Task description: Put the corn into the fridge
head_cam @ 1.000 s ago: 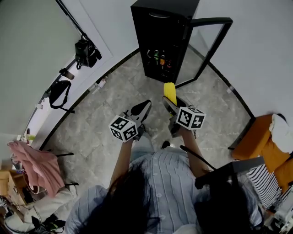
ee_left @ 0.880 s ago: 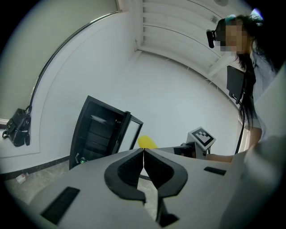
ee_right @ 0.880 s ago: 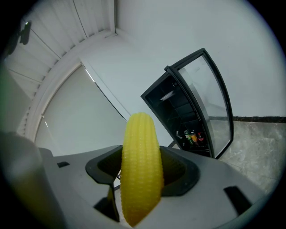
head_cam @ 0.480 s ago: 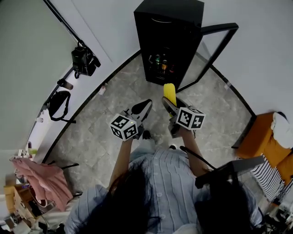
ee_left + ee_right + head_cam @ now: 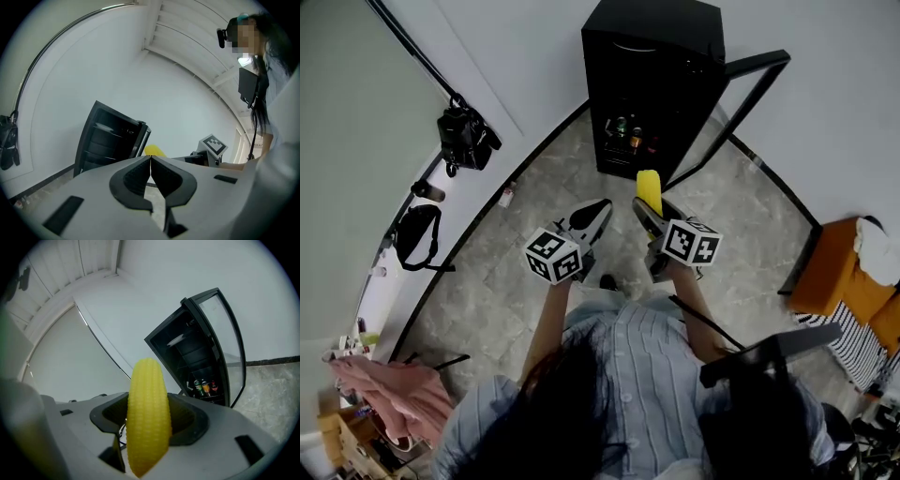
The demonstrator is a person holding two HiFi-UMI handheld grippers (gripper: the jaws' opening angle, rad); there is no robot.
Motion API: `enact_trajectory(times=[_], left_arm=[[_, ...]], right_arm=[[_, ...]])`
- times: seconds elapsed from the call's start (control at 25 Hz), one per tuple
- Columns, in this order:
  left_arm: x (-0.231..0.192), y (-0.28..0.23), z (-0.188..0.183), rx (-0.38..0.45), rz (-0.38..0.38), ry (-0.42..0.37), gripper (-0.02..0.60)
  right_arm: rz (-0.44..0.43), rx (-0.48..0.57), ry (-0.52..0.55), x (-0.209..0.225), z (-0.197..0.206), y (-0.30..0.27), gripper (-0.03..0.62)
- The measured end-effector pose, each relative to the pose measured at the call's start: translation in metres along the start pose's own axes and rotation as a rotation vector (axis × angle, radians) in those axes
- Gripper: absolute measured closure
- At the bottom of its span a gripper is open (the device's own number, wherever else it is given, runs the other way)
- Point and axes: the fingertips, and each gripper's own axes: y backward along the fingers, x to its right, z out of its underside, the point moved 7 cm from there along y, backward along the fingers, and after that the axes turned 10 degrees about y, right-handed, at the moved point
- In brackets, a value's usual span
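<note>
Grey stone floor (image 5: 534,216), white wall (image 5: 534,56), open black fridge (image 5: 652,66); corn (image 5: 649,187) in right tool (image 5: 652,214)

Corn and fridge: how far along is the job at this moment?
Done: the fridge door stands open and the corn is picked up. In hand: the right gripper has its jaws shut on it, short of the fridge; the left gripper is shut, empty. Left: placing the corn inside and letting go.

SURFACE: grey marbled tile floor (image 5: 534,225) is carrying two items | ITEM 1: tall black fridge (image 5: 652,84) is standing upright, glass door (image 5: 757,63) hanging open | ITEM 2: orange upholstered seat (image 5: 825,272) is resting at the right edge
</note>
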Motion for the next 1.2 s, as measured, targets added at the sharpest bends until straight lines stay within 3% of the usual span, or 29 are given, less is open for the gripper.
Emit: enact_trajectory(times=[0.48, 0.76, 1.2], left_arm=[[-0.02, -0.004, 0.008, -0.025, 0.058, 0.062, 0.574], [-0.024, -0.022, 0.015, -0.058, 0.063, 0.072, 0.574], [-0.066, -0.072, -0.02, -0.043, 0.017, 0.063, 0.574]], right_arm=[[0.079, -0.012, -0.005, 0.0, 0.008, -0.002, 0.335], [0.093, -0.029, -0.031, 0.023, 0.009, -0.012, 0.335], [0.066, -0.042, -0.02, 0.064, -0.042, -0.072, 0.335]])
